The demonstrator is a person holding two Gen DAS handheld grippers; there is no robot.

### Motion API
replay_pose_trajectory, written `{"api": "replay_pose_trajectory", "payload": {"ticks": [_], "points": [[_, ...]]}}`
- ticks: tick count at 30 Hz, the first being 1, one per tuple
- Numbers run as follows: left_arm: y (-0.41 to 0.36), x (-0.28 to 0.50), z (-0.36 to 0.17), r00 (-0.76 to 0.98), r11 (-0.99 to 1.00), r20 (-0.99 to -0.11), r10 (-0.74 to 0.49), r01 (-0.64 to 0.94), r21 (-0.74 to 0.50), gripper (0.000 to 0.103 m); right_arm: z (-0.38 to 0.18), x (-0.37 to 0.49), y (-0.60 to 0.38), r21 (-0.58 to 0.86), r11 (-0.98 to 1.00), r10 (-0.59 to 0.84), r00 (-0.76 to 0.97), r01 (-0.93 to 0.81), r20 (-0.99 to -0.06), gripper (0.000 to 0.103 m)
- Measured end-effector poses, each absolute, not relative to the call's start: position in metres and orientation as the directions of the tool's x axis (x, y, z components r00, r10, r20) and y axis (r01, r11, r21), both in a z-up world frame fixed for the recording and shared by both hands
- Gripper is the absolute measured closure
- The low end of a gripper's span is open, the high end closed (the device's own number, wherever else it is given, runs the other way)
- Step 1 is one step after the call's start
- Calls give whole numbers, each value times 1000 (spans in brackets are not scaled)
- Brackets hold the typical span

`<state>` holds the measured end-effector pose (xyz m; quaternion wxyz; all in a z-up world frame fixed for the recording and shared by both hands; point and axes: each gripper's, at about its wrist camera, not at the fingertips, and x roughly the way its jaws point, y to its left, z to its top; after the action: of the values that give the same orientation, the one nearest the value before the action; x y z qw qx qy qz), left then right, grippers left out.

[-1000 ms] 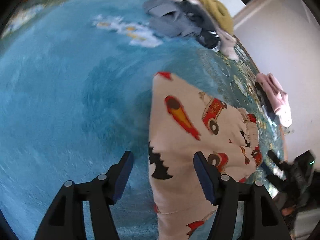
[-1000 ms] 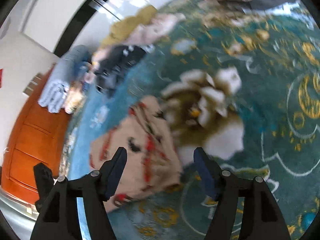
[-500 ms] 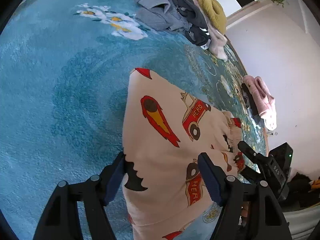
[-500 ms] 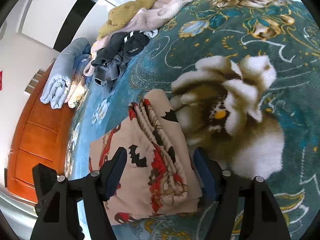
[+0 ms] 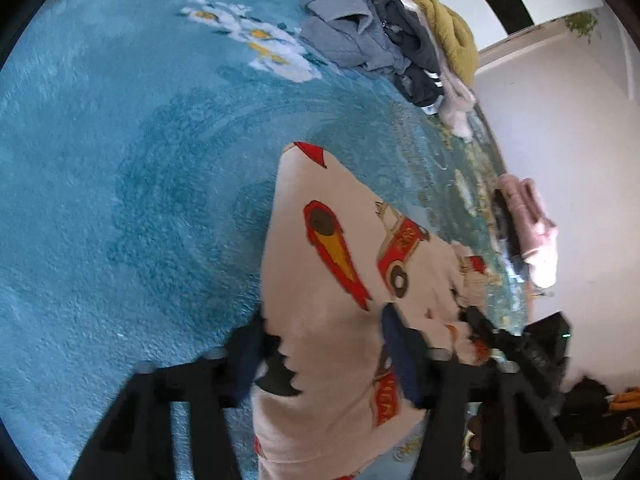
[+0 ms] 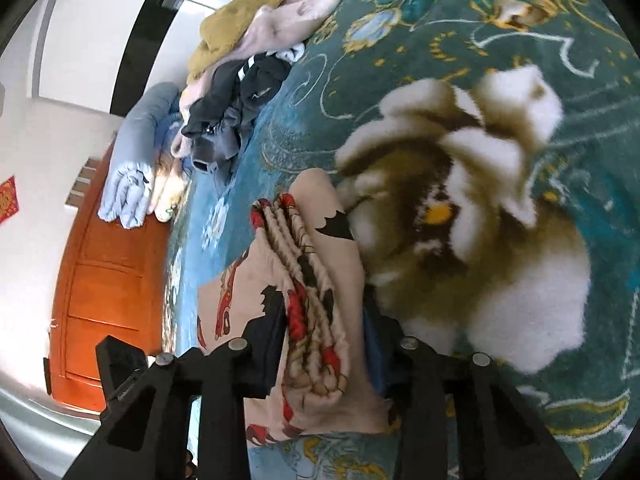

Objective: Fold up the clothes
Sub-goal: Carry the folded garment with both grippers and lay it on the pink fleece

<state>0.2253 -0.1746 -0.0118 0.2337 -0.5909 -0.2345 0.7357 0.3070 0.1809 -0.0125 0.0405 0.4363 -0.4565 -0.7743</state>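
Note:
A folded cream garment (image 5: 336, 280) printed with red cars, rockets and black bats lies on the blue-green carpet (image 5: 120, 200). My left gripper (image 5: 324, 352) is open with its jaws either side of the garment's near edge. In the right wrist view the same garment (image 6: 320, 272) shows its gathered waistband end. My right gripper (image 6: 324, 344) is open, jaws straddling that end. The right gripper also shows in the left wrist view (image 5: 516, 352), at the garment's far side.
A heap of unfolded clothes (image 5: 392, 40) in grey, black, pink and mustard lies at the far carpet edge, also in the right wrist view (image 6: 248, 64). A folded pink and black stack (image 5: 528, 224) sits right. Folded blue cloths (image 6: 136, 160) lie near an orange cabinet (image 6: 104, 280).
Both grippers have moved forward onto the garment, so its edges now lie between their jaws. The jaws have narrowed a little. The garment has not shifted.

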Motion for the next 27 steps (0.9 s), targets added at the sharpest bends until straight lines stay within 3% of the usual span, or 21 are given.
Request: {"api": "replay_pose_trajectory", "payload": {"ticks": [4, 8, 20, 27], "points": [[-176, 227, -12, -202, -807, -786, 584, -39, -589, 81, -5, 307, 183, 734, -590, -469, -597, -336, -651, 76], [-151, 221, 11, -189, -813, -791, 581, -105, -572, 89, 14, 304, 191, 774, -563, -516, -609, -290, -603, 78], [65, 171, 128, -65, -555, -595, 801, -450, -699, 89, 180, 315, 370, 642, -731, -311, -725, -231, -614, 78], [216, 134, 175, -11, -435, -527, 850, -579, -690, 89, 246, 303, 485, 538, -797, -156, -765, -276, -625, 78]]}}
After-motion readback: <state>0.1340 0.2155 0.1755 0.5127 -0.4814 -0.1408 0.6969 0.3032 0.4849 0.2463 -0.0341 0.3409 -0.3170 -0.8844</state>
